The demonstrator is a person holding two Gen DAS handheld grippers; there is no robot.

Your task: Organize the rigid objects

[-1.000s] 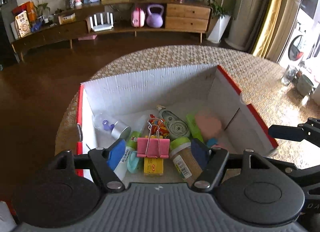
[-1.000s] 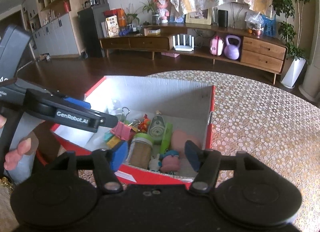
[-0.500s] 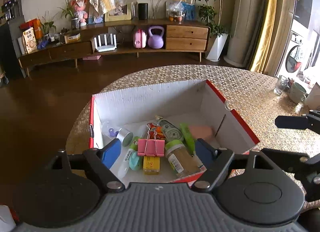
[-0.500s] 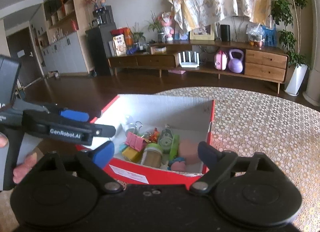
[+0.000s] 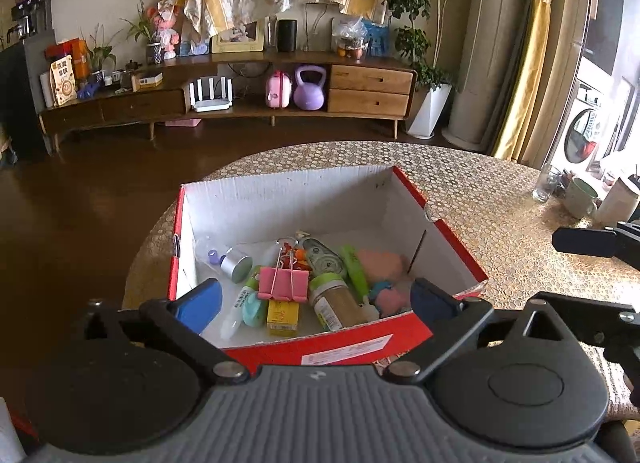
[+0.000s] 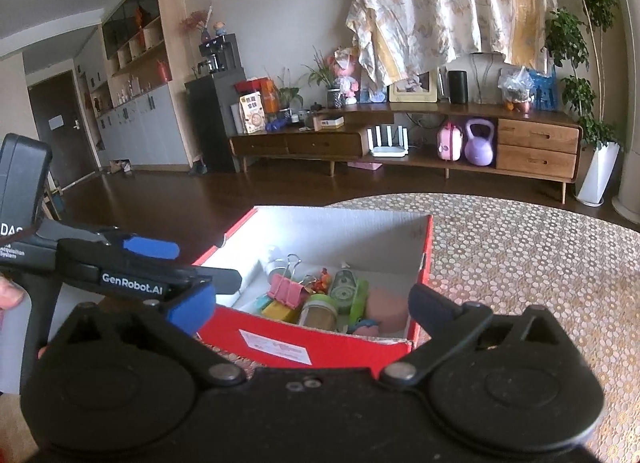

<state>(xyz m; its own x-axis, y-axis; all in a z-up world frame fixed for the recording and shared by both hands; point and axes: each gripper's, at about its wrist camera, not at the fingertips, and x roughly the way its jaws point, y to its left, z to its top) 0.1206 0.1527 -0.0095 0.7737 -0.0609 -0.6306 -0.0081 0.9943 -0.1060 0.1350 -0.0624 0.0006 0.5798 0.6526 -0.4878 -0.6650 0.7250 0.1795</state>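
The red box (image 5: 348, 343) sits at the centre of both views on the patterned table (image 5: 520, 263), its near wall hiding the lower part of the clutter inside. A pink binder clip (image 5: 283, 284), a brown jar (image 5: 340, 301) and a yellow packet (image 5: 282, 315) lie there; the packet's print and the white label on the box front are too small to read. The left gripper (image 5: 316, 305) has just been opening its jaws and they stand wide, nothing between them, the blue fingertips (image 5: 198, 305) framing the box without touching it. The right gripper (image 6: 312, 309) likewise has just spread wide and holds nothing. At the left of the right wrist view, the left gripper's body reads "GenRobot.AI".
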